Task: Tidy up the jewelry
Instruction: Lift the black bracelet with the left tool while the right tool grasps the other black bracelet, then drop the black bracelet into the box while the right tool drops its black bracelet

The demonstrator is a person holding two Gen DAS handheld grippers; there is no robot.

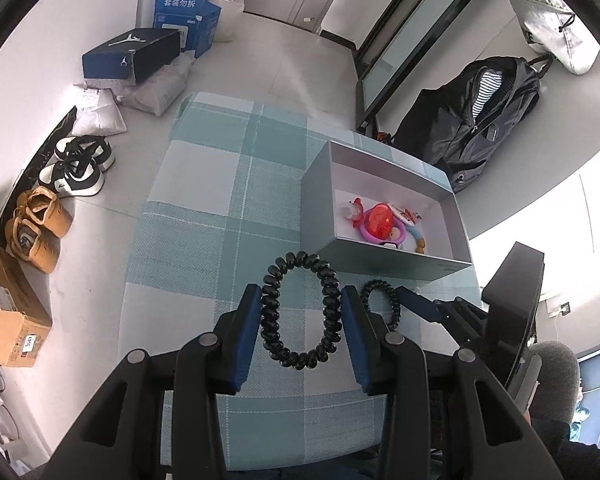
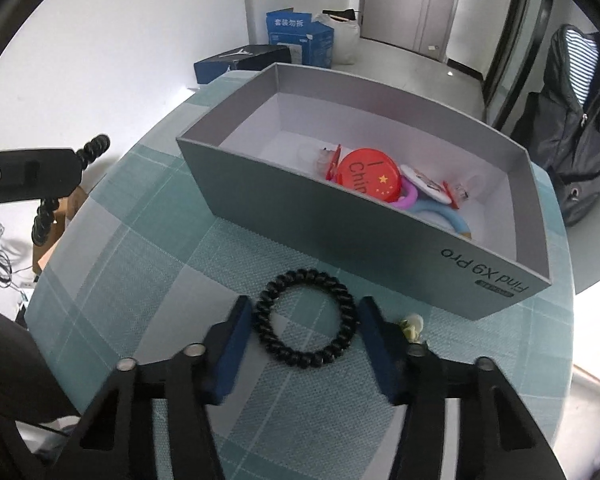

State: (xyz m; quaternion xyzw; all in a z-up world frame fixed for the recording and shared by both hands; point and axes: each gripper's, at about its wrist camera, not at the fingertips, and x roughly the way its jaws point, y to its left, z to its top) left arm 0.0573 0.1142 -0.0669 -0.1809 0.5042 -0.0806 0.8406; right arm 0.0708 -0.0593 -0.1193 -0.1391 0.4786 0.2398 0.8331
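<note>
Left claw (image 1: 301, 312) grips 1 black spiral hair tie (image 1: 300, 310); right claw (image 2: 302, 330) straddles another hair tie (image 2: 305, 317).
The left tie is lifted; the right claw stands wide, its tie flat on the checked cloth (image 2: 160, 240). 1 grey box (image 2: 340, 232) holds several trinkets.

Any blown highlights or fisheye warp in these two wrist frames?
Left wrist: window area at right edge blown white; checked tablecloth lines bow. Right wrist: lower-right corner clipped white; grey box walls curve, black coil tie sharp between the jaws.
</note>
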